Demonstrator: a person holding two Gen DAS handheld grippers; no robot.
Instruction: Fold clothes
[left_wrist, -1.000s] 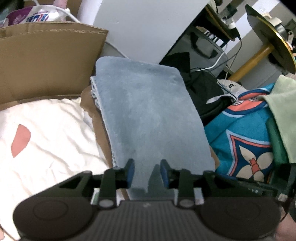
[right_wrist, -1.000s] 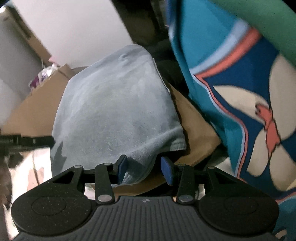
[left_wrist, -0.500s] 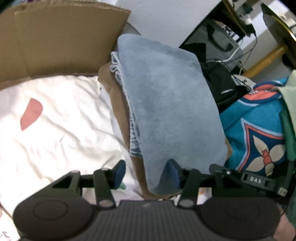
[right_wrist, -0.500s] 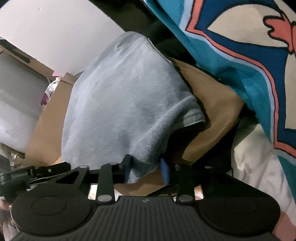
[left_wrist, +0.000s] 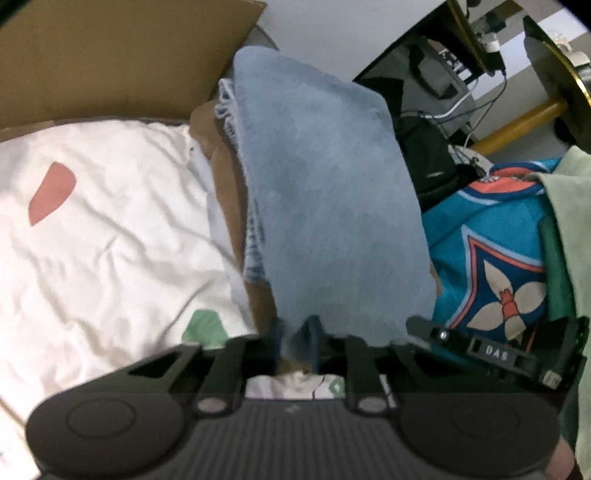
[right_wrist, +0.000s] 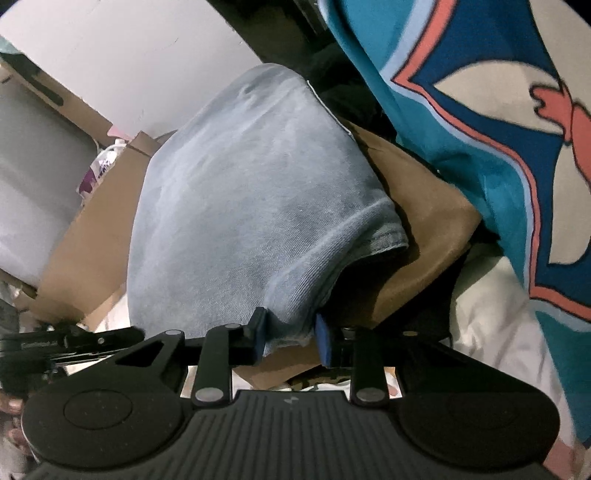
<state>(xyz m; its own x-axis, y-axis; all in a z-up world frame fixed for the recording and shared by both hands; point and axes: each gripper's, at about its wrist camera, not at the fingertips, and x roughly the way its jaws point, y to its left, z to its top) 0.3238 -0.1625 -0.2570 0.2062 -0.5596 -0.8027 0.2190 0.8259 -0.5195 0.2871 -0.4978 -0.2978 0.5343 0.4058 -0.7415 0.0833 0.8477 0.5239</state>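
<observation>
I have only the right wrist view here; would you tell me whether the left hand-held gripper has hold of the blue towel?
Observer: Yes, the left hand-held gripper is shut on the near edge of the blue towel.
Operator: Thank you. What lies beyond it, away from me?
Observer: A crumpled white sheet bearing a pink patch.
Operator: Is anything over the patterned teal cloth?
Observer: A pale green garment overlaps the right side of the teal cloth.
</observation>
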